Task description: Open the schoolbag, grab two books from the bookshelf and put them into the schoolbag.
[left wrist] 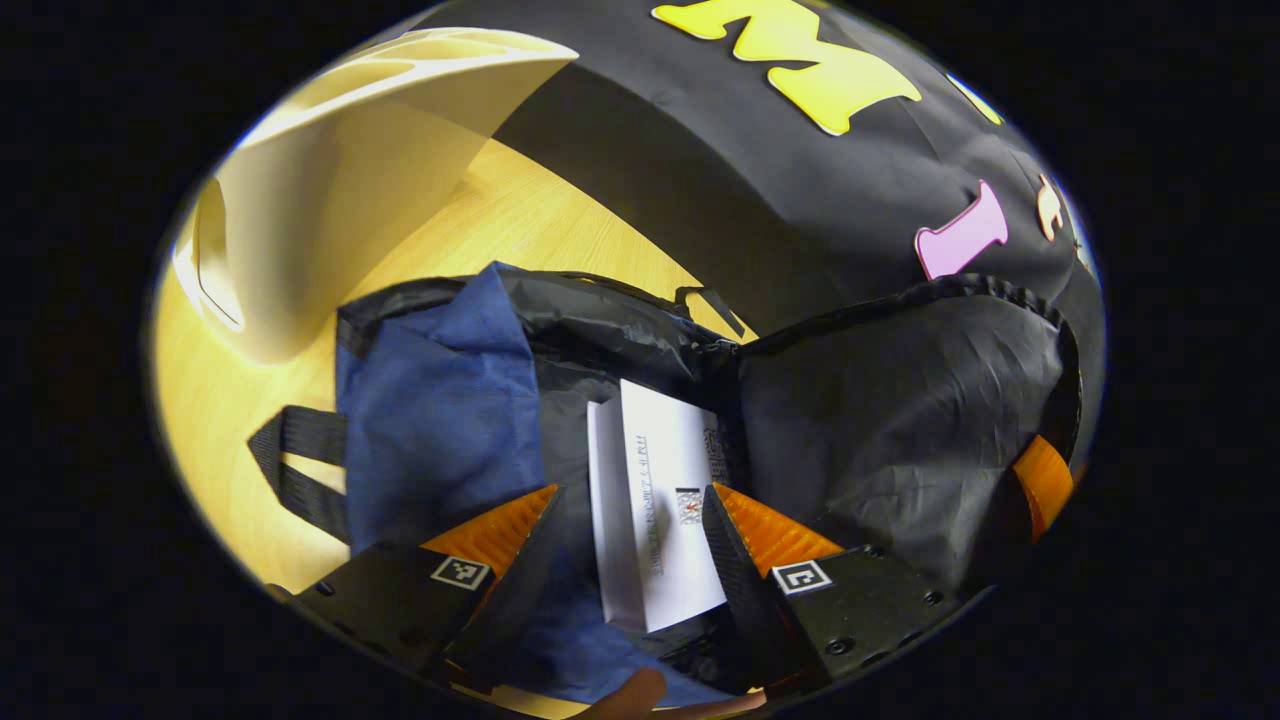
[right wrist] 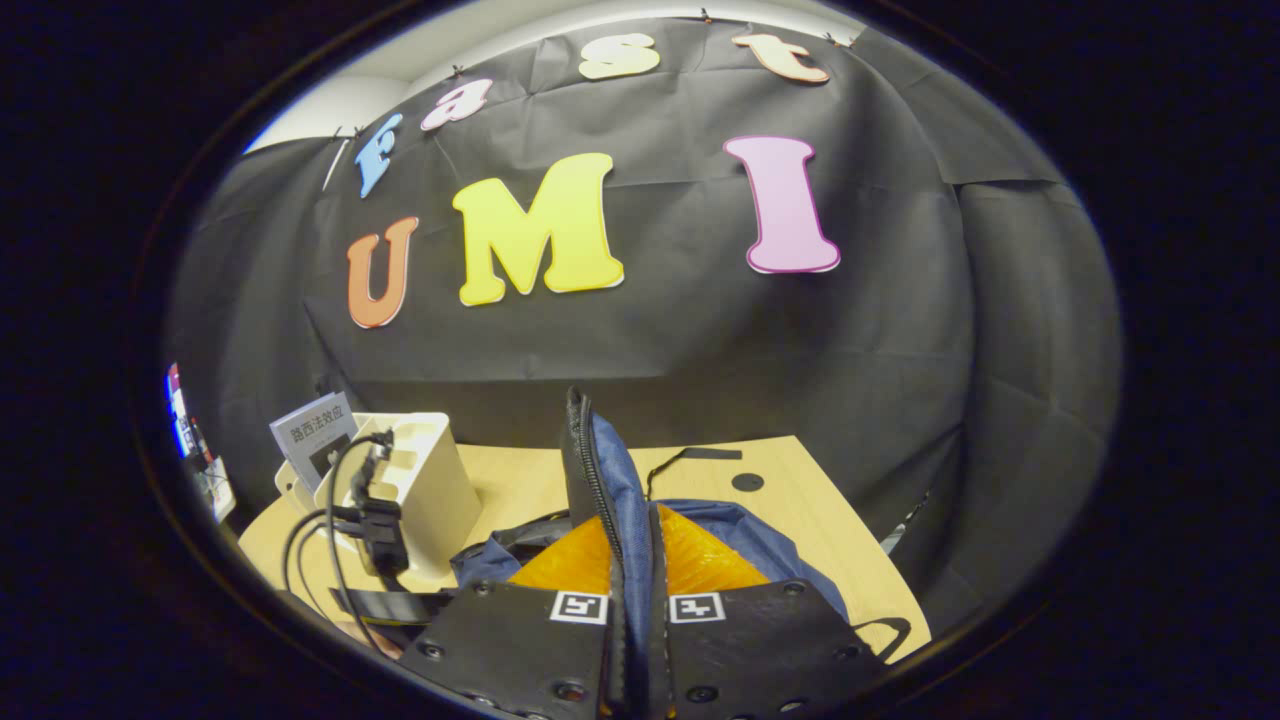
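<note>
- The soft blue-and-black fabric schoolbag [left wrist: 440, 420] is seen lying open on the pale wooden tabletop [left wrist: 500, 230], its mouth spread wide in the left gripper view.
- A thin white book [left wrist: 655, 510] with a printed cover is seen inside the black crinkled lining, lodged upright between the bag's walls; one book is judged to be packed.
- The left gripper [left wrist: 630, 540] is held released above the opening, its ribbed fingers parted on either side of the book, and no contact with the cover can be made out.
- In the right gripper view, the right gripper [right wrist: 632, 560] is clenched on the bag's blue flap [right wrist: 615, 480], the zipped edge being pinched between both fingers and lifted upright.
- The cream plastic bookshelf [right wrist: 425, 480], smooth and box-shaped, is seen to the left on the table, near the bag; a grey-covered book [right wrist: 312, 432] is leaning in it.
- The opening step is judged done; at least one more book is presumed still to be fetched from the shelf.
- The bag's cloth looks limp and wrinkly, so the mouth is judged likely to sag if the flap is let go.
</note>
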